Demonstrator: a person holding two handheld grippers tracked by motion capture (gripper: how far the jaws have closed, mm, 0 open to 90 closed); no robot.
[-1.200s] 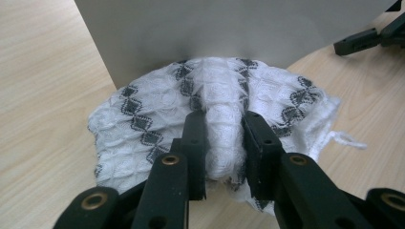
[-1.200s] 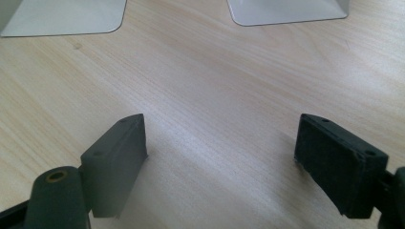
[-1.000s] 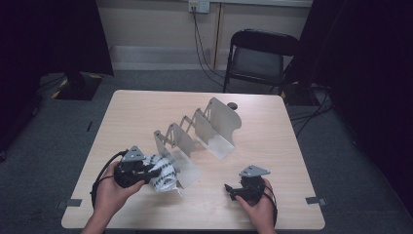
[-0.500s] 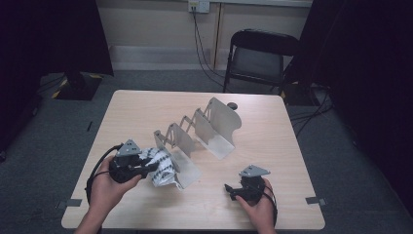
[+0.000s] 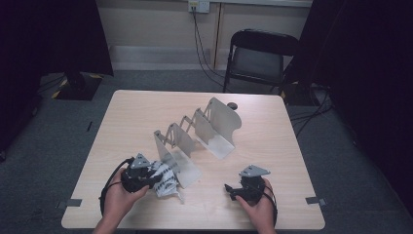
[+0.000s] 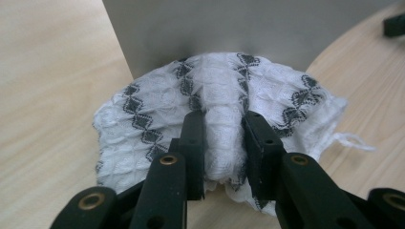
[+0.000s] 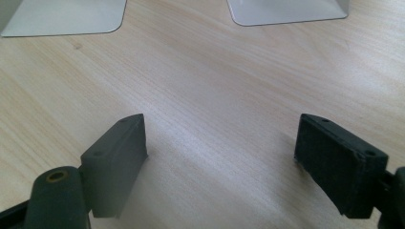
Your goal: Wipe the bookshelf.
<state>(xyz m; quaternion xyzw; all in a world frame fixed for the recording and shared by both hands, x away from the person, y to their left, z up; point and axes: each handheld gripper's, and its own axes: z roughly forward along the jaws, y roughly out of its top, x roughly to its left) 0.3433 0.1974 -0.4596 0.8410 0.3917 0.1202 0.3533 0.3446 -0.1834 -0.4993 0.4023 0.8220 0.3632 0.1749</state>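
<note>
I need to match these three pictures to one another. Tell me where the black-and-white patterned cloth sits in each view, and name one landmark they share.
High view: the cloth lies low and left of centre, at the left tool, against the nearest metal divider.
Left gripper view: it sits mid-frame, a fold pinched between the jaws.
Right gripper view: the cloth is not in this picture.
Shared landmark: the wooden table.

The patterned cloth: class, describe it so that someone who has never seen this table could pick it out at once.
Start at the wooden table and find the row of grey metal dividers across its middle. At the near end, against the nearest divider, lies the cloth, pinched in the left gripper. It is the only soft thing there: crinkled white with black diamond bands.
</note>
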